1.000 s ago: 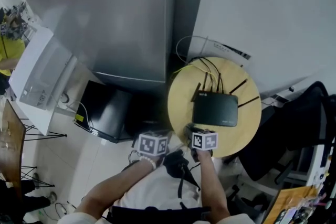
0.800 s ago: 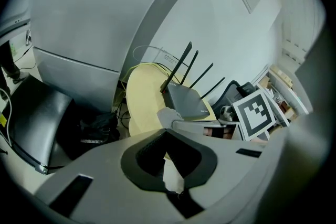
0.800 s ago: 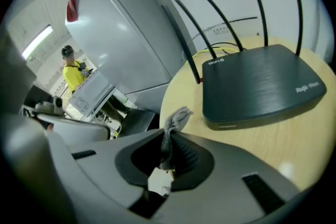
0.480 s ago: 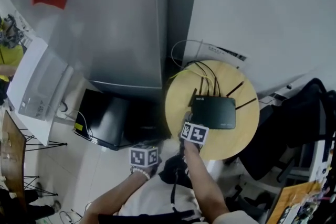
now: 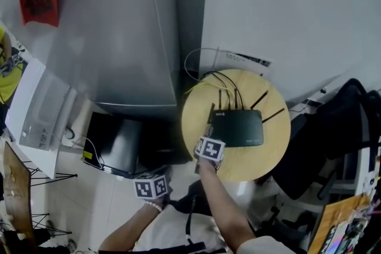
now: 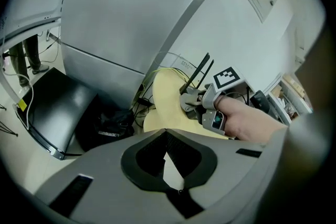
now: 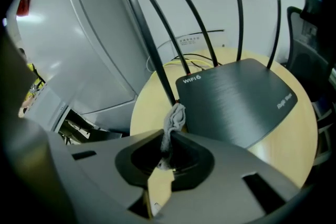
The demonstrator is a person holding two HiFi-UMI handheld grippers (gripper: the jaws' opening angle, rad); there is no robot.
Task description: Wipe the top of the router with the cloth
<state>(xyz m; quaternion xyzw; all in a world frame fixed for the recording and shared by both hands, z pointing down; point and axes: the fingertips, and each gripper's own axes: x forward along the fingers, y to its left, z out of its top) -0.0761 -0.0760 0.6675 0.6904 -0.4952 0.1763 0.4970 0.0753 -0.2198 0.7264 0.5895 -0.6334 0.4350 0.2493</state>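
Observation:
A black router (image 5: 237, 128) with several thin antennas lies on a small round yellow table (image 5: 262, 157). In the right gripper view the router (image 7: 236, 102) fills the middle, and a crumpled grey cloth (image 7: 175, 115) hangs at its near left corner, by an antenna base. My right gripper (image 7: 169, 136) is shut on that cloth. In the head view the right gripper (image 5: 209, 135) reaches the router's left front corner. My left gripper (image 5: 152, 184) is held low, left of the table and off it. Its jaws (image 6: 166, 132) are shut with nothing between them.
A tall grey metal cabinet (image 5: 131, 38) stands left of the table, with a flat black box (image 5: 116, 140) on the floor beside it. Cables (image 5: 199, 65) loop behind the router to the white wall. A black chair (image 5: 336, 134) crowds the table's right side.
My right gripper has moved forward with the cloth to the router's near left corner. The left gripper has dropped back and to the left, away from the table.

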